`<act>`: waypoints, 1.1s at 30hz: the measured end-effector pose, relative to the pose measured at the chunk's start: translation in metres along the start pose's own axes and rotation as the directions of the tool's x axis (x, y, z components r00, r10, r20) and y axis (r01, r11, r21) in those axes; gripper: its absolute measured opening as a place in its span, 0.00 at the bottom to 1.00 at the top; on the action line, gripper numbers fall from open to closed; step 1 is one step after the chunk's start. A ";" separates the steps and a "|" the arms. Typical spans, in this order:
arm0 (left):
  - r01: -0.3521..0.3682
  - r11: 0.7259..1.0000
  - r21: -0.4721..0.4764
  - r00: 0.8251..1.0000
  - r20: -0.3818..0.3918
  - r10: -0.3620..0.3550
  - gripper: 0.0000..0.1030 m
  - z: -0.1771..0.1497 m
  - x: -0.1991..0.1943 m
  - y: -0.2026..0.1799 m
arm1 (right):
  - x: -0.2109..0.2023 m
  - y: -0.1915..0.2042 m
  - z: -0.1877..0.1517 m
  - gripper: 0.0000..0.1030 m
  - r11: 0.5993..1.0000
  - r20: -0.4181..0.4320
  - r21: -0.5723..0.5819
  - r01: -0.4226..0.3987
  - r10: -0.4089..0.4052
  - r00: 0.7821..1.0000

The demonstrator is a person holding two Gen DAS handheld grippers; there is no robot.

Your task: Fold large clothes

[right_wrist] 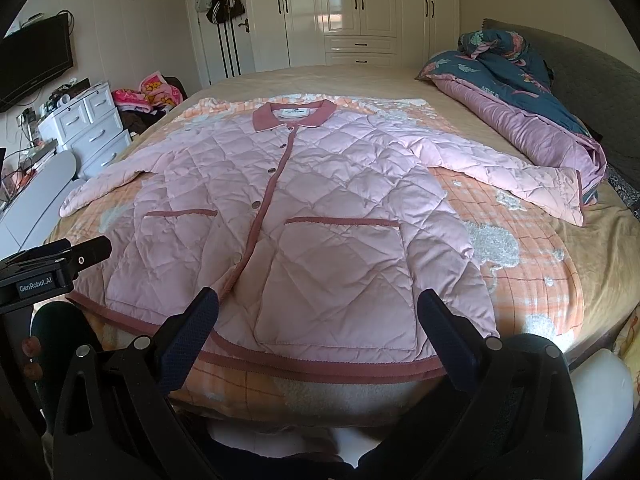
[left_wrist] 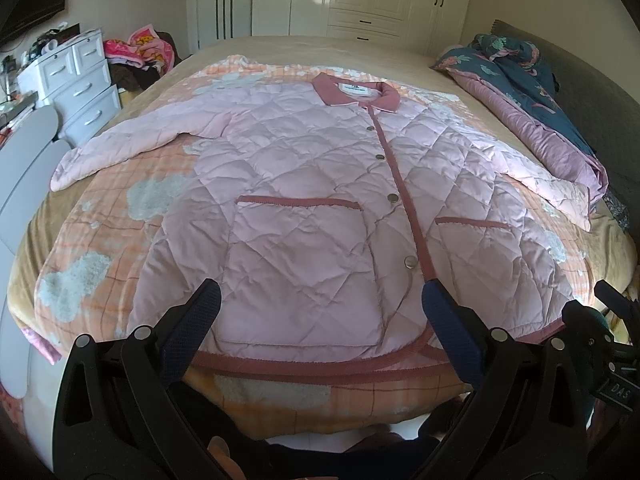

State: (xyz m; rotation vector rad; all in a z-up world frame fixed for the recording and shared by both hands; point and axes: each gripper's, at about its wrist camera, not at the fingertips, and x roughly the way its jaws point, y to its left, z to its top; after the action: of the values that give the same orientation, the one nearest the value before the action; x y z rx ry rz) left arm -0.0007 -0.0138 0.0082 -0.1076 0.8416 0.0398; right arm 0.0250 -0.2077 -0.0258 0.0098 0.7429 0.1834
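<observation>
pink quilted jacket with a rose collar and rose trim [left_wrist: 320,184] lies flat and face up on an orange checked blanket [left_wrist: 120,216] across the bed, buttoned, both sleeves spread out to the sides. no fold looks made yet, so this reads as the very start. the left gripper [left_wrist: 322,294] and right gripper [right_wrist: 318,300] both hover just short of the hem, jaws spread wide and holding nothing.

the next move likely calls for each gripper to pinch a sleeve or a side edge and bring it across the front; the padded cloth looks bulky and may spring back.

a rumpled teal and mauve quilt [right_wrist: 532,92] sits at the right sleeve's cuff and could catch it. a white chest of drawers [left_wrist: 76,80] stands well off to the left, wardrobes [right_wrist: 360,8] beyond the bed.
</observation>
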 end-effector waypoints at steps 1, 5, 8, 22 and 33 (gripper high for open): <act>0.000 1.000 0.000 1.000 0.000 0.000 0.92 0.000 0.000 0.000 | 0.000 0.000 0.000 0.96 1.000 -0.001 0.000 -0.001 0.001 1.000; 0.002 1.000 0.000 1.000 0.000 -0.002 0.92 0.000 0.001 0.001 | 0.000 0.000 0.000 0.96 1.000 0.000 0.001 -0.003 0.003 1.000; 0.003 1.000 0.007 1.000 -0.001 -0.003 0.92 0.000 0.002 -0.002 | 0.001 -0.001 0.001 0.96 1.000 -0.001 -0.001 -0.004 0.004 1.000; 0.012 1.000 0.013 1.000 -0.001 -0.012 0.92 0.000 0.003 -0.005 | 0.002 0.001 0.001 0.96 1.000 -0.004 -0.003 -0.001 0.001 1.000; 0.028 0.999 0.019 1.000 -0.010 -0.028 0.92 0.000 0.010 -0.006 | 0.007 0.003 0.000 0.96 1.000 -0.019 -0.004 -0.010 0.010 1.000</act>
State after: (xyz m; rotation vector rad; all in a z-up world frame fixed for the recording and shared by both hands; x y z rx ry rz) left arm 0.0061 -0.0196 0.0009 -0.1017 0.8499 0.0049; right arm 0.0296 -0.2038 -0.0297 0.0078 0.7611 0.1952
